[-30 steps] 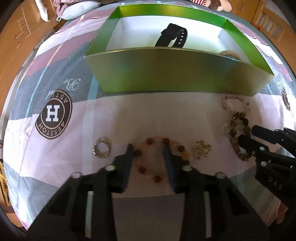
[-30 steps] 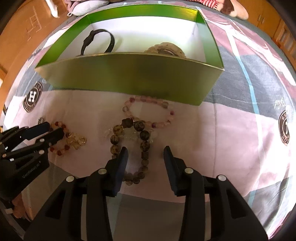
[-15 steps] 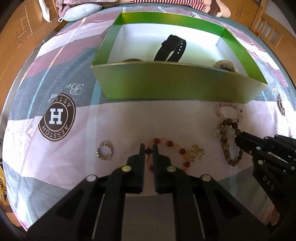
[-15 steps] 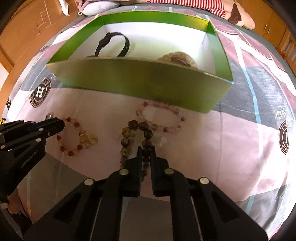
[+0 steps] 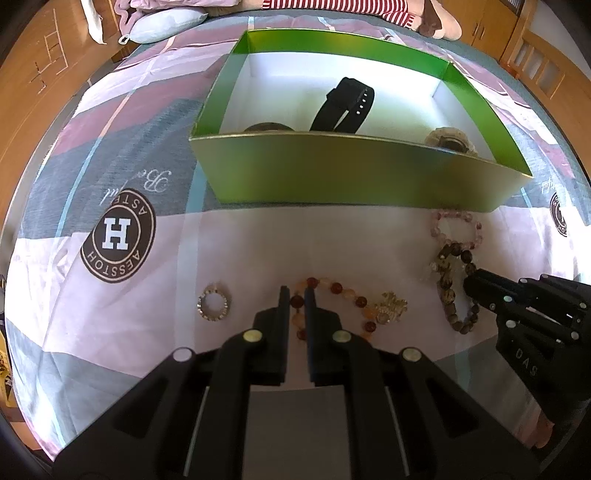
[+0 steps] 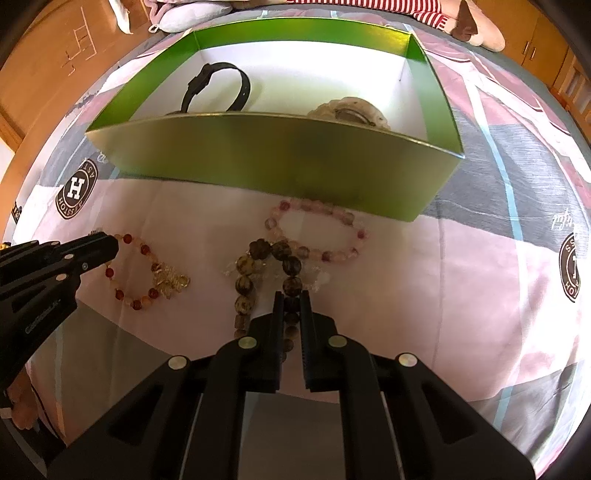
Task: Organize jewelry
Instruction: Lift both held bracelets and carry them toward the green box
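Observation:
A green box [image 5: 354, 173] with a white inside holds a black watch band [image 5: 345, 107], a pale bracelet [image 5: 448, 138] and a dark item by the near wall. My left gripper [image 5: 296, 295] is shut on the red and orange bead bracelet [image 5: 338, 288], which has a gold charm [image 5: 391, 306]. My right gripper [image 6: 291, 297] is shut on the dark brown bead bracelet [image 6: 247, 280]. A pink bead bracelet [image 6: 317, 210] lies just beyond it, near the box [image 6: 280, 162]. A small crystal ring [image 5: 213, 306] lies left of my left gripper.
Everything lies on a bed sheet with pink and grey blocks and round brown "H" logos [image 5: 118, 240]. A pillow [image 5: 166, 22] and a plush toy [image 6: 476, 26] lie beyond the box. Wooden furniture [image 5: 33, 66] stands around the bed.
Both grippers went from wide open around their bracelets to shut on them. Both views have pulled back and up a little from the sheet.

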The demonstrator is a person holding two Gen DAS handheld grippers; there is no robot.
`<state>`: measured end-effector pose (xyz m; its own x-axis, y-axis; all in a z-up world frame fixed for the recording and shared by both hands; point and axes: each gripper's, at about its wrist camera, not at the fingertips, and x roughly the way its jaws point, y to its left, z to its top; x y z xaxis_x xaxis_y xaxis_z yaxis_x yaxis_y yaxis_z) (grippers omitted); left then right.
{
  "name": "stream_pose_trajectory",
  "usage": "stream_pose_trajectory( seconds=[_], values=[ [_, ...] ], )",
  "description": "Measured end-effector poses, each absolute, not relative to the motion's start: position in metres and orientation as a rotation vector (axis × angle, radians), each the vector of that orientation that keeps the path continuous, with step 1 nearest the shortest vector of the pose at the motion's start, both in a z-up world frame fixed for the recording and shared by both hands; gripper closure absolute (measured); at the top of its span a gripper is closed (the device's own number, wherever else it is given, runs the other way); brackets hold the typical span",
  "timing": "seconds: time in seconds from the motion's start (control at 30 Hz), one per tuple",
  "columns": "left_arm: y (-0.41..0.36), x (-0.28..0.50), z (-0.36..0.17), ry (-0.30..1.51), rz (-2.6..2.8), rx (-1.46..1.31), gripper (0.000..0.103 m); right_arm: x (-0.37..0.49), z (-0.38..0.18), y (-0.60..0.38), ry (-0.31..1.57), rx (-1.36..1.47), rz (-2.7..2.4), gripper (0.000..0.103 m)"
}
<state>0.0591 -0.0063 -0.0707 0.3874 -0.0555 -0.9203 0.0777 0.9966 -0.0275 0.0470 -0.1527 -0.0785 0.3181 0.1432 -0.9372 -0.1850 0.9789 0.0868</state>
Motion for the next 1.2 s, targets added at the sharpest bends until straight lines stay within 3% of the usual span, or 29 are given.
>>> stream_pose_trajectory(
  seconds=[1.2],
  values=[
    [-0.001, 0.057, -0.055, 1.123, -0.084, 0.002, 0.096, 0.043, -0.065, -0.155, 1.18, 0.008, 0.207, 0.094]
  ],
)
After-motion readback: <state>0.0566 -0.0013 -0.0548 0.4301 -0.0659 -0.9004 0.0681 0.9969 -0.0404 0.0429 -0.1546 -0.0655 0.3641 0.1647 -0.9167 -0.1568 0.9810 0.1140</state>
